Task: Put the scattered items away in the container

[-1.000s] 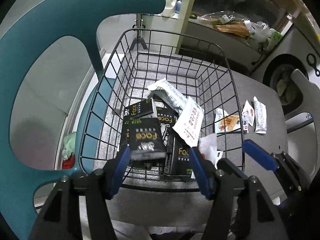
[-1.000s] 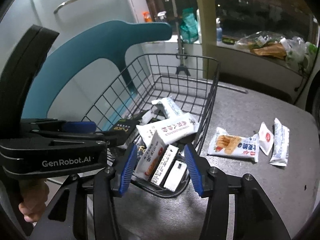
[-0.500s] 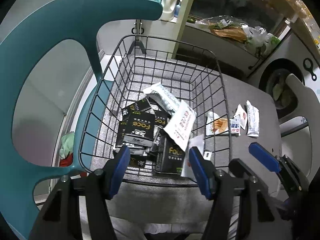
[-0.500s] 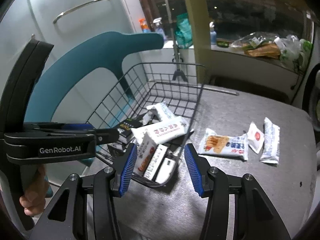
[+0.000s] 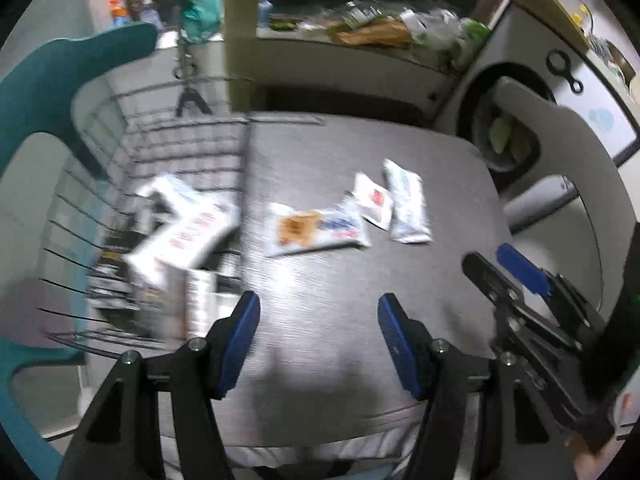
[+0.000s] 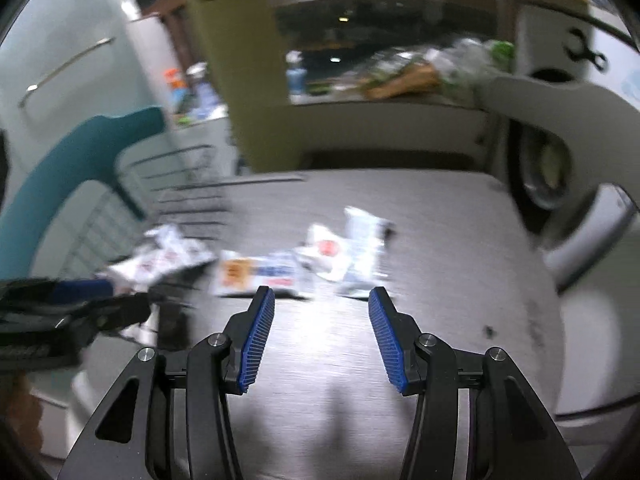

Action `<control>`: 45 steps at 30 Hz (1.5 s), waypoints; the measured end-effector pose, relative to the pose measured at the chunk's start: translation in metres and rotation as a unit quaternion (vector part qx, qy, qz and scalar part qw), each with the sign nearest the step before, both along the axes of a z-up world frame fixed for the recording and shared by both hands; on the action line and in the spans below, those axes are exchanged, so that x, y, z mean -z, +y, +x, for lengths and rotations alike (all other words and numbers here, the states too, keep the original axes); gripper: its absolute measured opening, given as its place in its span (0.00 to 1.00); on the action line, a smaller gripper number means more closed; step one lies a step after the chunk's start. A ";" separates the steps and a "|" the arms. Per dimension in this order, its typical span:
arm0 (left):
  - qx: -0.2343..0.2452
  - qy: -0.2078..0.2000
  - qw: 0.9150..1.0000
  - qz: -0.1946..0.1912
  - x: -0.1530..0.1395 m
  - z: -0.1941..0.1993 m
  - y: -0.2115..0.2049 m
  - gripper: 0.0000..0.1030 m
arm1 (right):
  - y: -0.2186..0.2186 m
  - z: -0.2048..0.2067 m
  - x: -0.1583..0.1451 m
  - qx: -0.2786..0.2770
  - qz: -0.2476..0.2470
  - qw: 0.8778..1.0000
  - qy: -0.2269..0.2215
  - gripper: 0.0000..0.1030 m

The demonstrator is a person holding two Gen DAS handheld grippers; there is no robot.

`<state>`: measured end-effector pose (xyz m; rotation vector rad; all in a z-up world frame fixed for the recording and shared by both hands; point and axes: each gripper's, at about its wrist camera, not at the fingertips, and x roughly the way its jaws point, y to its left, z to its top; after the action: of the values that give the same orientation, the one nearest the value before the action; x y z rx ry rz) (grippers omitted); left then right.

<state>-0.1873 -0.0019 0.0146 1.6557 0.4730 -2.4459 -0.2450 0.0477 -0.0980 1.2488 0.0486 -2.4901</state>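
On the grey table [image 5: 320, 152], seen from the left wrist, three snack packets lie loose just right of the wire basket [image 5: 168, 148]: a wide packet with an orange picture [image 5: 316, 230], a small white sachet [image 5: 374, 200] touching its far corner, and a long pale packet [image 5: 406, 202] beside that. The left gripper [image 5: 319, 312] hangs over bare table with its jaws wide and nothing between them; the basket already holds a blurred heap of boxes and packets. From the right wrist, the right gripper [image 6: 321, 304] is likewise spread wide and empty, pointed at the same three packets, the orange-picture one [image 6: 260, 272] nearest. These look light, soft and crinkly, probably slick film, so a pinch across a sealed end or the narrow middle should hold best; too hard a squeeze may crush the contents.
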 end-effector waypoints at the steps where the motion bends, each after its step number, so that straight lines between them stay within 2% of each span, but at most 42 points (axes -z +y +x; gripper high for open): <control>1: 0.001 -0.004 1.000 0.001 0.008 -0.004 0.013 0.65 | 0.010 -0.004 0.008 0.008 0.002 1.000 -0.006 0.48; 4: 0.005 -0.017 1.000 -0.004 0.030 -0.015 0.037 0.65 | 0.034 -0.014 0.035 0.031 0.006 0.999 -0.025 0.48; 6: 0.008 -0.034 0.999 -0.020 0.049 -0.025 0.050 0.65 | 0.044 -0.022 0.054 0.040 0.011 0.998 -0.036 0.48; 13: -0.022 -0.068 0.997 -0.028 0.098 -0.048 0.046 0.65 | 0.046 -0.050 0.096 0.036 0.014 0.997 -0.059 0.48; 24: -0.037 -0.033 0.998 -0.041 0.076 -0.094 0.016 0.65 | 0.010 -0.098 0.091 0.041 -0.025 0.998 -0.039 0.48; 27: -0.042 -0.032 0.998 -0.031 0.079 -0.105 0.005 0.65 | 0.002 -0.107 0.096 0.044 -0.032 0.998 -0.041 0.48; 32: -0.048 -0.032 0.998 -0.037 0.089 -0.123 -0.007 0.65 | -0.010 -0.119 0.104 0.045 -0.017 0.998 -0.039 0.48; 36: -0.058 -0.033 0.997 -0.044 0.097 -0.131 -0.016 0.65 | -0.017 -0.121 0.111 0.043 0.000 0.998 -0.039 0.48; 43: -0.063 -0.022 0.997 -0.049 0.105 -0.145 -0.026 0.65 | -0.021 -0.124 0.117 0.040 -0.001 0.998 -0.043 0.48; 45: -0.063 -0.033 0.996 -0.046 0.110 -0.149 -0.029 0.65 | -0.024 -0.121 0.119 0.036 -0.001 0.998 -0.047 0.48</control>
<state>-0.3360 -0.0308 -0.0959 1.6120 0.4353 -2.2809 -0.3665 0.0237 -0.2170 1.3873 -0.0228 -2.4872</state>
